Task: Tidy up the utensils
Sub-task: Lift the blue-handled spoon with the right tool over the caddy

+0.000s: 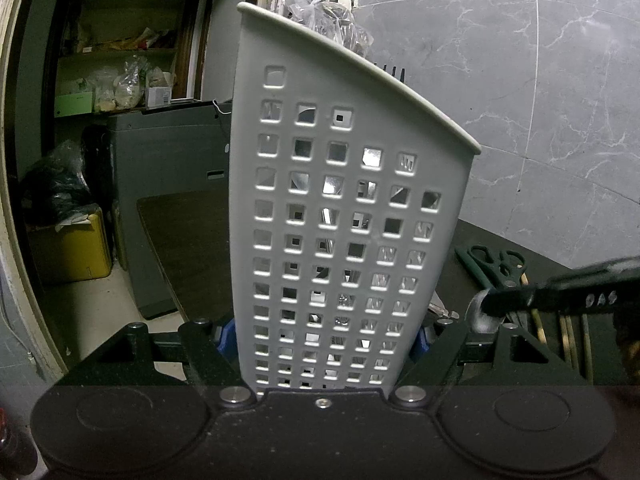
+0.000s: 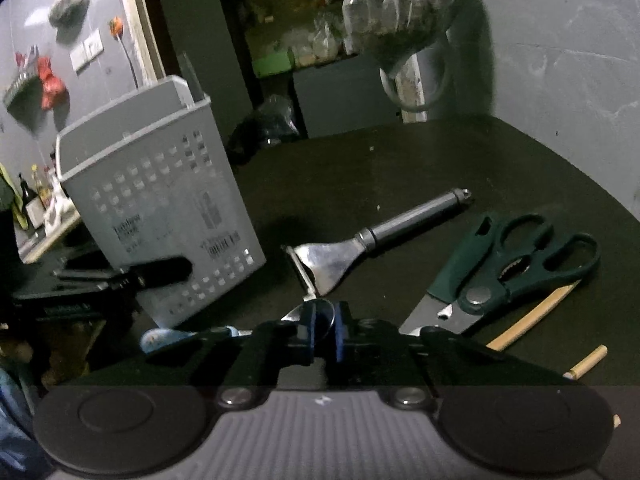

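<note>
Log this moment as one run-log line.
left gripper: shut on caddy | right gripper: shut on spoon | peeler, scissors: on table

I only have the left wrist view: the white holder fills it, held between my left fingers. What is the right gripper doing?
Observer: The right gripper is shut on a spoon; its metal bowl shows between the fingers.
Operator: What else is left on the table? I only catch scissor handles at my right edge.
Observer: A metal peeler with a dark handle lies just beyond the spoon, between the utensil holder and the green scissors.
Operator: Anything beside the scissors?
Observer: Wooden chopsticks lie partly under the scissors, on the side nearer the right gripper.
Operator: Is the holder standing flat?
Observer: No, it is tilted, with the left gripper clamped on its lower part.
</note>
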`<state>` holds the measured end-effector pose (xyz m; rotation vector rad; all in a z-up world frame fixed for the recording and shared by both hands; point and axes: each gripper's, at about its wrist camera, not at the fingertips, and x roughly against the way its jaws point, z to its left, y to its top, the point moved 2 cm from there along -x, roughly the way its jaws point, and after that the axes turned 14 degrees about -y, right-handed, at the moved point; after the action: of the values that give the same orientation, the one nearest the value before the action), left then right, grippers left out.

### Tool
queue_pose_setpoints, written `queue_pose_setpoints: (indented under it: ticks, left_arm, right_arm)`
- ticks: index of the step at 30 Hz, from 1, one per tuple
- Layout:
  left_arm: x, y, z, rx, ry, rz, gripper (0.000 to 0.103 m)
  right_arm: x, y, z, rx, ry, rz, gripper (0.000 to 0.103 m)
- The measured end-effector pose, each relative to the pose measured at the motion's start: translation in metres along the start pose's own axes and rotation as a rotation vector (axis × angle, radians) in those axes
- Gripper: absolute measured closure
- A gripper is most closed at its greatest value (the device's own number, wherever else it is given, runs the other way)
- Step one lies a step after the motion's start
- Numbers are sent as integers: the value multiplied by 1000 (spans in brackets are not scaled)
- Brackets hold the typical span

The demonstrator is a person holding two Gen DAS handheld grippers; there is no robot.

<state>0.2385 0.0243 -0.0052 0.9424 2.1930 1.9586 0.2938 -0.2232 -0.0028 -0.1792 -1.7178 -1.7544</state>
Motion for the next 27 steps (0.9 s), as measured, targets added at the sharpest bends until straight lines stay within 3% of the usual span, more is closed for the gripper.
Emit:
queue_pose_setpoints:
  ticks: [4, 12, 27]
  left_arm:
    - [0, 0, 0, 1, 0, 0, 26]
    - [0, 0, 0, 0, 1, 2, 26]
    - [0, 0, -1, 1, 1, 2, 26]
  right_arm:
    - [20, 9, 7, 50, -46, -106, 96]
    - [65, 17, 47, 345, -242, -362, 98]
    - [86, 11, 95, 662, -372, -519, 101]
